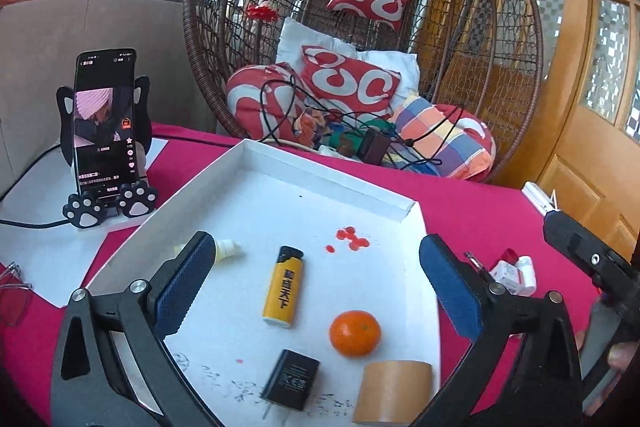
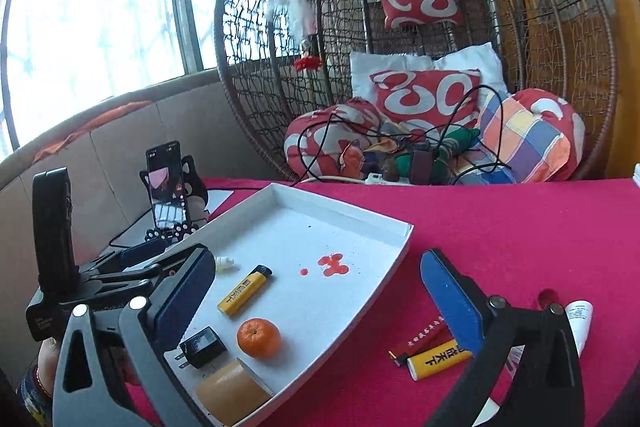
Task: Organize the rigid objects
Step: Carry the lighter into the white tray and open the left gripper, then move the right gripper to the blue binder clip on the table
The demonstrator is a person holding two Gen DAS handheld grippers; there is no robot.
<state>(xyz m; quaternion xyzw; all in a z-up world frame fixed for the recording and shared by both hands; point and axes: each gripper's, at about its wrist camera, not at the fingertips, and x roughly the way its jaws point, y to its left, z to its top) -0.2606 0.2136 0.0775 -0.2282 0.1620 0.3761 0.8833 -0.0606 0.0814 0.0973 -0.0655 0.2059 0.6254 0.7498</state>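
Observation:
A white tray (image 1: 332, 175) on the red tablecloth holds a yellow lighter (image 1: 283, 291), a tangerine (image 1: 355, 333), a black charger plug (image 1: 291, 379), a tan tape roll (image 1: 394, 391) and a small pale bottle (image 1: 226, 250). My left gripper (image 1: 316, 291) is open and empty over the tray, around the lighter. My right gripper (image 2: 320, 295) is open and empty, straddling the tray's right rim (image 2: 394, 259). On the cloth to the right lie a second yellow lighter (image 2: 438, 359), a red stick (image 2: 424, 341) and a white tube (image 2: 578, 323).
A phone on a cat-paw stand (image 1: 105, 143) stands left of the tray on white paper. A wicker hanging chair (image 1: 360, 39) with cushions and cables is behind the table. Small boxes and bottles (image 1: 516, 275) lie right of the tray. Glasses (image 1: 12, 297) lie at the far left.

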